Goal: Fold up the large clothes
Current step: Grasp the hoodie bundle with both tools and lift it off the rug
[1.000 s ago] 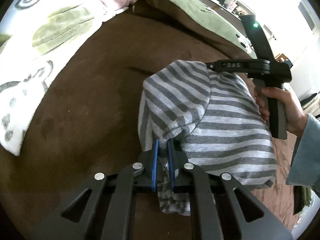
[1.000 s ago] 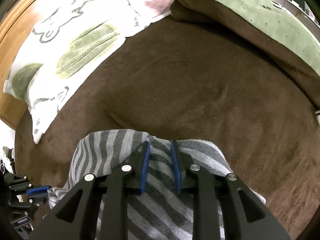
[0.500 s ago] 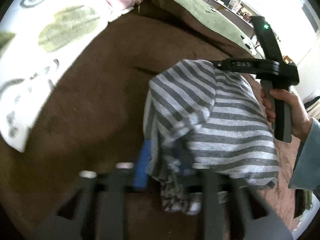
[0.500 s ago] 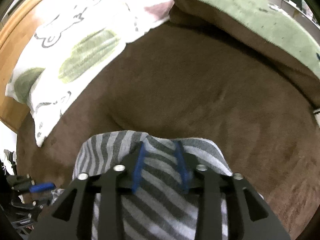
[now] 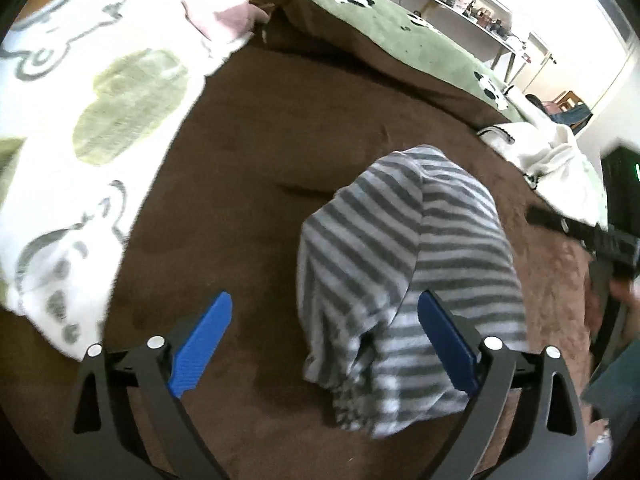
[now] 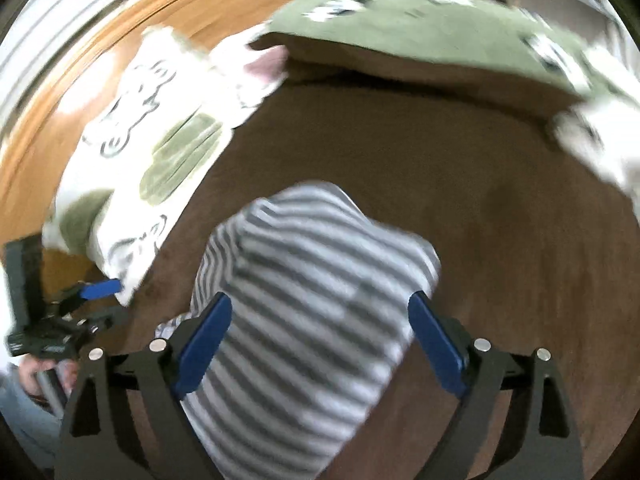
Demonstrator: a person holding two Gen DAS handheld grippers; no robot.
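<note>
A grey-and-white striped garment (image 5: 412, 272) lies folded in a compact bundle on the brown bed cover (image 5: 260, 168). It also shows in the right wrist view (image 6: 316, 304). My left gripper (image 5: 324, 340) is open and empty, its blue pads wide apart at the bundle's near edge. My right gripper (image 6: 320, 340) is open and empty, its pads either side of the bundle, above it. The right gripper also shows at the right edge of the left wrist view (image 5: 592, 236). The left gripper shows at the left of the right wrist view (image 6: 96, 290).
A white blanket with green and grey prints (image 5: 80, 128) lies on the left. A green-and-brown duvet (image 5: 392, 44) is bunched at the back. A white cloth (image 5: 548, 156) sits at the right. A wooden headboard (image 6: 120, 40) lies beyond the bed.
Both grippers have opened and let go of the striped garment. They have drawn back from it, and the bundle now rests on the bed cover.
</note>
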